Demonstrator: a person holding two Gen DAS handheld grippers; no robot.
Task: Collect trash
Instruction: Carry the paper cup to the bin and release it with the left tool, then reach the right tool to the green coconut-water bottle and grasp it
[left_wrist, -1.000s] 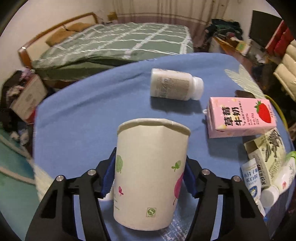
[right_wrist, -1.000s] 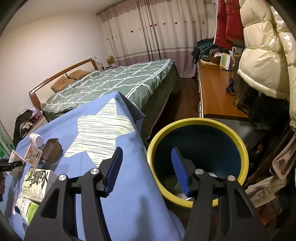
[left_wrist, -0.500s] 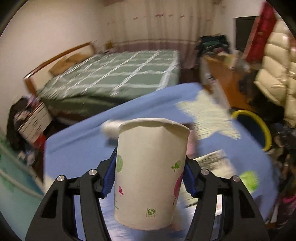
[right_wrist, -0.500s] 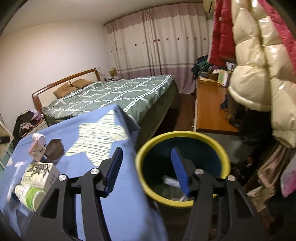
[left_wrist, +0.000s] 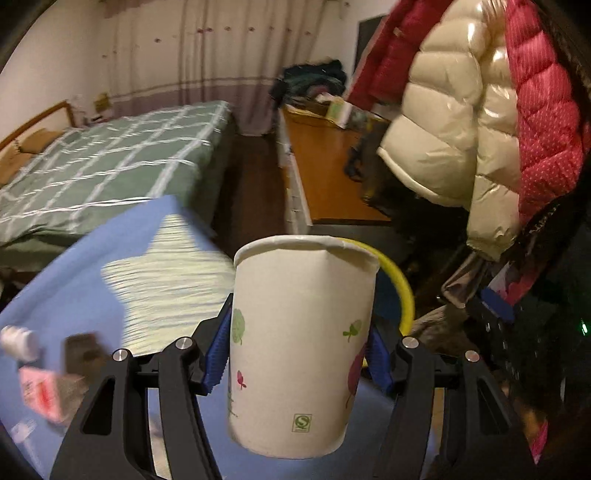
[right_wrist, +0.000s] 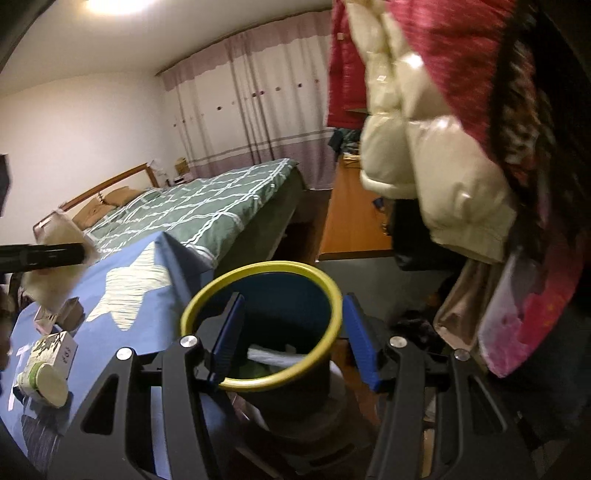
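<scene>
swung binward, left tool (left_wrist: 297, 354) grips cup (left_wrist: 301, 343); right view shows bin (right_wrist: 325, 291) contents, empty tool (right_wrist: 291, 338) open.

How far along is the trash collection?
Done: some trash already lies in the yellow-rimmed bin. In hand: the left tongs grip a paper cup near the bin; the right tongs are open and empty over it. Left: a carton, a small bottle and other items on the blue cloth.

Left hand-held gripper (left_wrist: 297, 354) clamped, right (right_wrist: 291, 341) apparently agape
</scene>
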